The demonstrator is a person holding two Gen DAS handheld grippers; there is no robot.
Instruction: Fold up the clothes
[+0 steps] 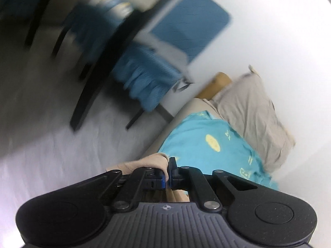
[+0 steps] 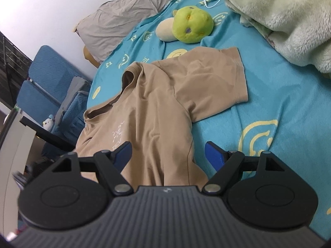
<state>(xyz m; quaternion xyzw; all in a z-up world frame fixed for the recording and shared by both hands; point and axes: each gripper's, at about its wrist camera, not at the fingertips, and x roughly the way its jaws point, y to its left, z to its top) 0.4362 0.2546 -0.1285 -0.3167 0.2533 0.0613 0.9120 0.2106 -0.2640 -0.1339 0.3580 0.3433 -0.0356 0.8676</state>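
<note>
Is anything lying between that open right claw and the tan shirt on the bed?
Nothing visible. The right gripper hovers open directly over the tan T-shirt, with no object between. The green plush toy sits beyond the shirt, clear of it.

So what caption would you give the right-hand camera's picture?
Open right gripper poised over a tan T-shirt spread on a turquoise bedsheet, green plush toy beyond.
</note>
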